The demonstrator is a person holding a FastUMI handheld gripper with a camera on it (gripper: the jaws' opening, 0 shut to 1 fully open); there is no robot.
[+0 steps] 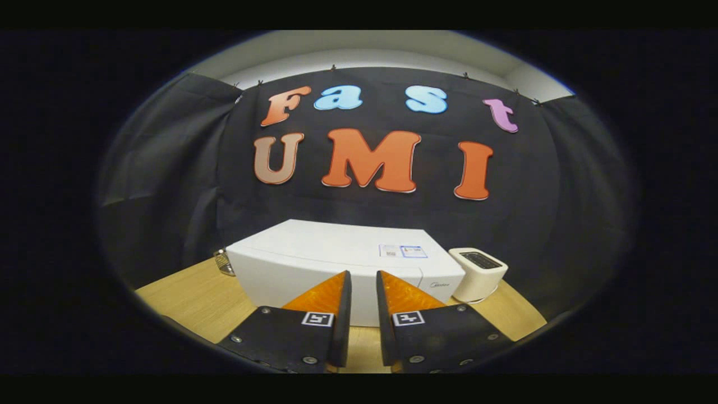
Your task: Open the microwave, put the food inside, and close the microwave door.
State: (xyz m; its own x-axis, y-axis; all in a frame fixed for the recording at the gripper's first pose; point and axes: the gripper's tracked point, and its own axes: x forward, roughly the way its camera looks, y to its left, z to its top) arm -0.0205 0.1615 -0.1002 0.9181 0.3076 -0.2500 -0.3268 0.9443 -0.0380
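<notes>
Microwave (pixel 342 264), white, door shut, squarely on wooden table (pixel 190 297), just beyond gripper (pixel 363 278). Fingers slightly apart, narrow gap between, nothing held; tips pointing at microwave's near face, w/ no contact that can be confirmed. Square marker tag on each finger base. Stickers (pixel 403 251) on microwave top, toward right rear; small logo on front face at right end. White toaster (pixel 478 274) just right of microwave, close beside it, slot facing up. Wire rack or basket (pixel 224 262), metal, partly hidden behind microwave's left far corner; contents can't be made out. Black cloth wall (pixel 168 168) behind table, hung by clips from pale upper wall. Food item not identifiable anywhere on table. Table surface bare in near-left stretch, light wood grain. Microwave front seen from above & slightly near side, top panel curving across width, seam marking door's right edge near control section.
</notes>
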